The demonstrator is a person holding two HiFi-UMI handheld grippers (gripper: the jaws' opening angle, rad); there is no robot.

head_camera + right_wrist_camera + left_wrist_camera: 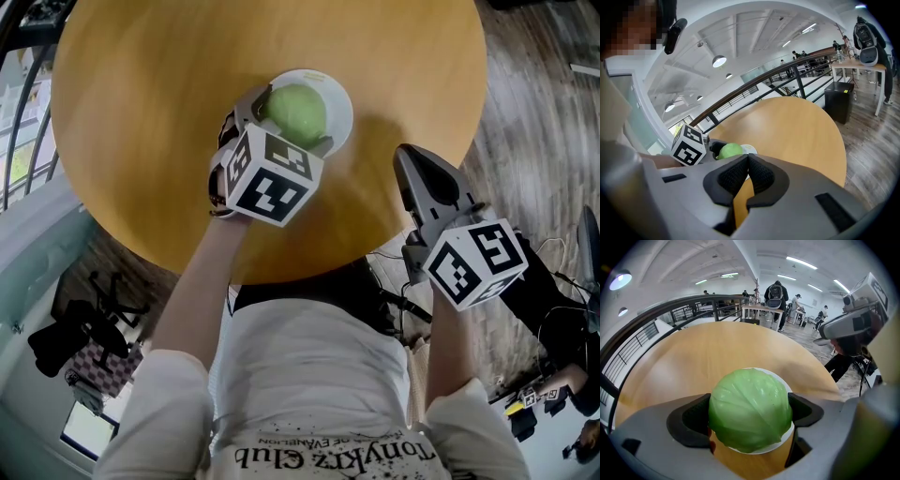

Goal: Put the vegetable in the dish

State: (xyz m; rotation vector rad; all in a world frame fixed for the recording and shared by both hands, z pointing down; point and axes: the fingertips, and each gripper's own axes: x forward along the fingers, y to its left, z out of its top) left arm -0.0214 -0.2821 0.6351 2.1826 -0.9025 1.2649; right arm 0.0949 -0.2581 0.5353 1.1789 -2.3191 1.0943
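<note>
A round green cabbage (298, 112) sits between the jaws of my left gripper (292, 117), right over a white dish (339, 103) on the round wooden table (169, 141). In the left gripper view the cabbage (750, 408) fills the gap between both jaw pads, with the dish (787, 439) showing under it. I cannot tell whether the cabbage rests on the dish. My right gripper (419, 169) hangs by the table's near right edge, jaws together with nothing in them. The right gripper view shows its pads (736, 176) touching, and the cabbage (730, 150) farther left.
The table's edge runs close to my body and to the right gripper. Wood floor (534, 122) lies to the right, with cables and gear at the lower right. A black railing (647, 329) curves behind the table; people stand at desks (776, 294) far off.
</note>
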